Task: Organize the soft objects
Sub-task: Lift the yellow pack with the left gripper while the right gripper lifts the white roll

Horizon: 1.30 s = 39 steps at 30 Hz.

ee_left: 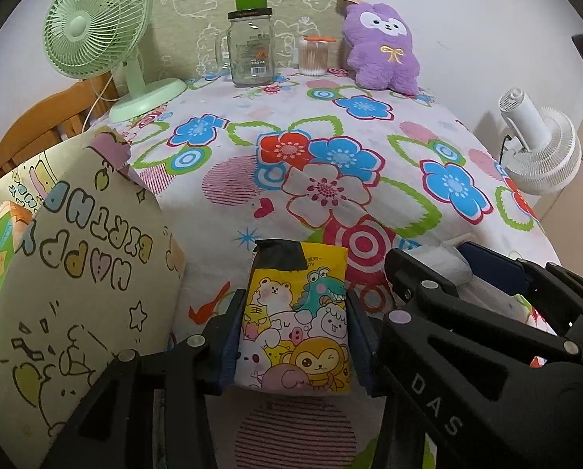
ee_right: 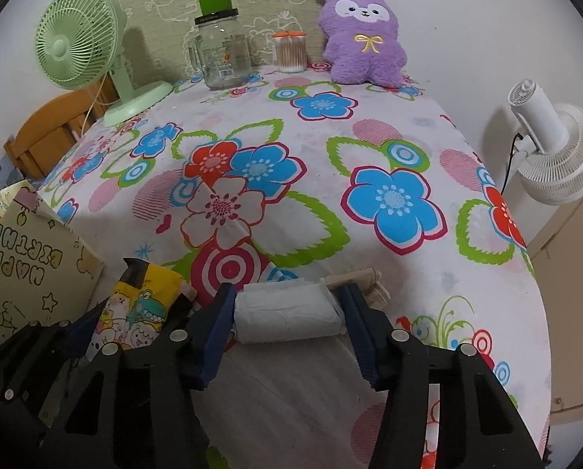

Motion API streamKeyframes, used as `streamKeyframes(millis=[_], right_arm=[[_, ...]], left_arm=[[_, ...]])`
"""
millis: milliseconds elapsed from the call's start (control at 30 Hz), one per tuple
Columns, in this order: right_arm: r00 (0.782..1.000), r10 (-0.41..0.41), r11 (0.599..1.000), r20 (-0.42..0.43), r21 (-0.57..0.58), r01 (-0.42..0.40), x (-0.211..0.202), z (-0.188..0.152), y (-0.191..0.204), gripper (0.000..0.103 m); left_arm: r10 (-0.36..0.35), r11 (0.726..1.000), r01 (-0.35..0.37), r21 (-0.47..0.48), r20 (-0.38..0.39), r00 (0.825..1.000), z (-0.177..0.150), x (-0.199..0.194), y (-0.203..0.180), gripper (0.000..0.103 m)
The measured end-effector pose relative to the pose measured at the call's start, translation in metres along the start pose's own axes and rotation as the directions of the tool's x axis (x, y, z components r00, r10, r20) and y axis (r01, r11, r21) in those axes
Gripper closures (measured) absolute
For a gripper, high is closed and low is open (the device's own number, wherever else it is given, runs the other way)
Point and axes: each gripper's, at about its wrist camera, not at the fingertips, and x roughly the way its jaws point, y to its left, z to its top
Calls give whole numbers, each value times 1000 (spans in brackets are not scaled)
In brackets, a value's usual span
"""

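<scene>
**Gripping two soft packs at the near edge of the flowered table**

Clamped between the blue pads of the left gripper (ee_left: 293,336) is a cartoon-printed tissue pack (ee_left: 295,324), held upright with both pads pressed flat against its sides and its black-taped top pointing away from the camera. A folded white cloth bundle (ee_right: 287,318) is seen between the fingers of the right gripper (ee_right: 287,326); its ends are met by both pads (the bundle lies crosswise, spanning the whole gap), so it is grasped. The two grippers are held side by side, the right one just beside the tissue pack. A beige paper bag (ee_left: 76,312) printed with birthday lettering stands immediately left of the left gripper. Further out, across the floral tablecloth (ee_right: 330,203), a glass jar (ee_right: 223,54), a cotton swab container (ee_right: 290,52) and a purple plush toy (ee_right: 363,39) are lined up along the far edge, with a green desk fan (ee_right: 80,39) at the far left corner.
</scene>
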Motion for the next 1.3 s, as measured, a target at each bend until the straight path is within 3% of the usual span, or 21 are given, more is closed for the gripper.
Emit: streamKeyframes(millis=[667, 1300], right_arm=[[998, -6, 1000, 64, 31, 4, -47, -11, -1, 46], [987, -33, 999, 160, 48, 26, -107, -25, 7, 46]], left_arm=[[-69, 997, 68, 26, 39, 997, -8, -38, -6, 55], [-104, 993, 95, 73, 129, 986, -18, -92, -9, 55]])
